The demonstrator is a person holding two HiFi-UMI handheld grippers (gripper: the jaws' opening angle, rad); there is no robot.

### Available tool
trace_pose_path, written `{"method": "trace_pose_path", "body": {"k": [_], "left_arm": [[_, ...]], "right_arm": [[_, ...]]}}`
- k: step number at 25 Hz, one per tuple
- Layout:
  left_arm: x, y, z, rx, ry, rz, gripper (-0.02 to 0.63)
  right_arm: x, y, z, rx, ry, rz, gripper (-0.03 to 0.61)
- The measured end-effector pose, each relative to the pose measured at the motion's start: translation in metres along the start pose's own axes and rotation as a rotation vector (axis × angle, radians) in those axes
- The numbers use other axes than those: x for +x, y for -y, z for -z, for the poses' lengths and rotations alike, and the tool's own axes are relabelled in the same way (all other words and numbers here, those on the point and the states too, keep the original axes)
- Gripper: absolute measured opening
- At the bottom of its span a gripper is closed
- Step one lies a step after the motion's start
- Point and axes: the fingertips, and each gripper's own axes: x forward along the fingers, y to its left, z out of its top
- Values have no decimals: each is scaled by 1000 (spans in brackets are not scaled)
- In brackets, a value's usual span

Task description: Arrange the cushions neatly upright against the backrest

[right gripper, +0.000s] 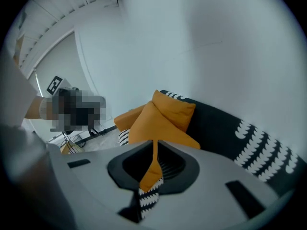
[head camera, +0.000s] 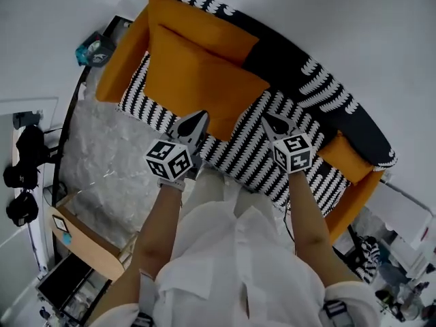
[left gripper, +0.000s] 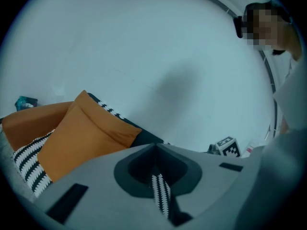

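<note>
My left hand-held gripper [head camera: 195, 123] is clamped on striped fabric [left gripper: 161, 194], probably the cushion's underside; the right hand-held gripper [head camera: 277, 124] pinches the orange cushion [head camera: 197, 73] by its near corner. The cushion lies on the sofa [head camera: 116, 73], long axis along the backrest [head camera: 293, 60]

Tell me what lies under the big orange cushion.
Black-and-white striped fabric shows beside and in front of the orange cushion; whatever lies directly beneath is covered.
</note>
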Motion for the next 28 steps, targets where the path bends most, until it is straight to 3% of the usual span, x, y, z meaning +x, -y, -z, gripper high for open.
{"method": "trace_pose_path", "body": {"k": [3,8,10,18,24,26,28], "left_arm": [[-13,-22,3,-9,-9,-27,15],[-22,-56,-1,-17,3,-88,15],[-20,-62,-5,-32,24,-98,15],[-8,-80,-1,-44,14,-93,15],[-19,-87,17,-52,-26,-114,15],[-24,-93,19,-57,-27,-127,15],[-30,-99,18,-61,-21,-138,15]], "right_arm": [[30,3,0,-42,-46,7,71],[95,5,0,-165,-170,-28,238],[121,7,-2,-232,-221,-40,269],[217,11,-4,-466,-421,-70,301],[245,15,20,-576,-544,-75,328],[251,16,24,-582,-562,-74,317],[251,15,24,-582,-568,-76,252]]}}
